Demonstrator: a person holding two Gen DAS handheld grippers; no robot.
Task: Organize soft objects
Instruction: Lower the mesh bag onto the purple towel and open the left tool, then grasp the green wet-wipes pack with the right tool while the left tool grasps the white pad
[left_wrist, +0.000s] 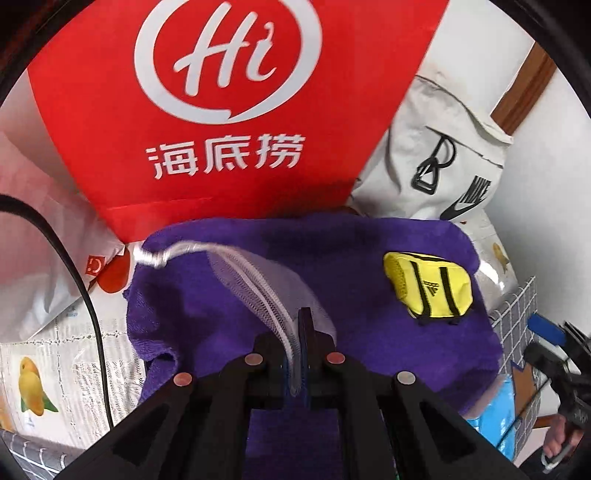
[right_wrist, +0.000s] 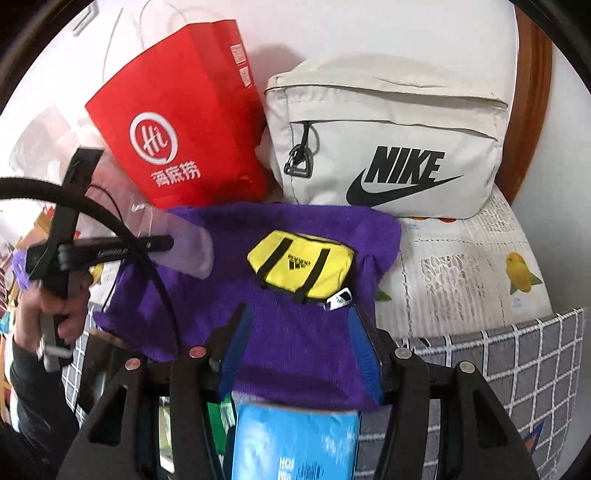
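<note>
The left tool is clamped on the zipper edge of a clear mesh pouch lying over the purple towel. The right tool stands apart above the towel, nothing between its fingers. A small yellow bag rests on the towel's far part, before the red paper bag and the white Nike bag.

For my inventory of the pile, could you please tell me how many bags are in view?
3: a red paper carrier bag standing at the back left, a beige fabric Nike bag beside it, and a small yellow duffel bag lying on the purple towel. Others may be hidden.
</note>
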